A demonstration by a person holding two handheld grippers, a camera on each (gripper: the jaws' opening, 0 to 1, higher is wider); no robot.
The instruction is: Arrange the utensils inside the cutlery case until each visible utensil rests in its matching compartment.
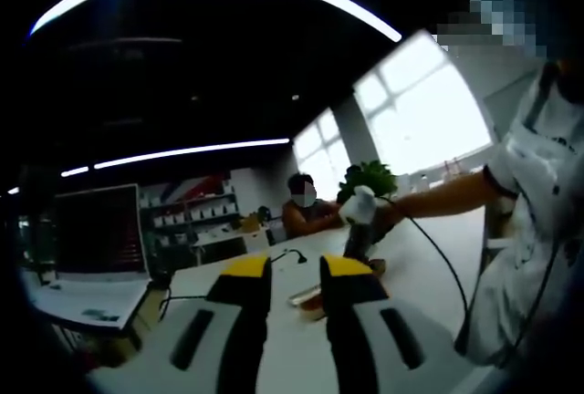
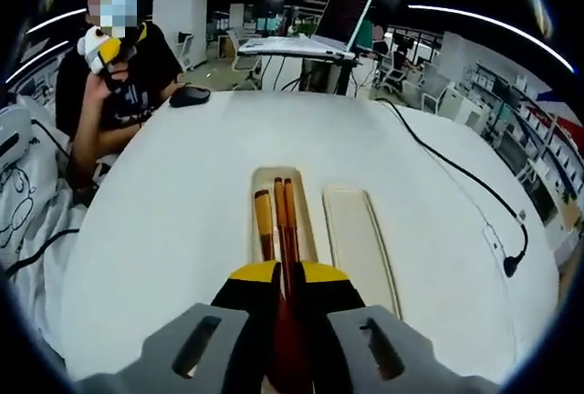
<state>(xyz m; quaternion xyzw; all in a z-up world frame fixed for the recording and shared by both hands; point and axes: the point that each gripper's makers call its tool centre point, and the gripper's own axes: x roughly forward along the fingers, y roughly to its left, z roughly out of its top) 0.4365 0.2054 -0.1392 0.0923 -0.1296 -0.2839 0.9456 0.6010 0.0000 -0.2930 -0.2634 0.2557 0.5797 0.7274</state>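
Observation:
A beige cutlery case (image 2: 258, 195) lies open on the white table (image 2: 164, 221), with its empty second half (image 2: 358, 239) beside it on the right. In the left half lie an orange-handled utensil (image 2: 263, 221) and a pair of dark red chopsticks (image 2: 286, 216). My right gripper (image 2: 288, 275) is shut on the near end of the chopsticks, whose far ends rest in the case. In the left gripper view the right gripper (image 1: 359, 225) is held by a hand above the case (image 1: 310, 298). My left gripper (image 1: 295, 271) is raised away from the table, open, with nothing between its jaws.
A black mouse (image 2: 189, 96) lies at the table's far left, and a black cable (image 2: 456, 175) runs down the right side. Beyond the far edge a laptop (image 2: 342, 15) stands on a stand. A masked person (image 2: 128, 66) sits at the far left corner. A plant (image 1: 370, 178) stands by the windows.

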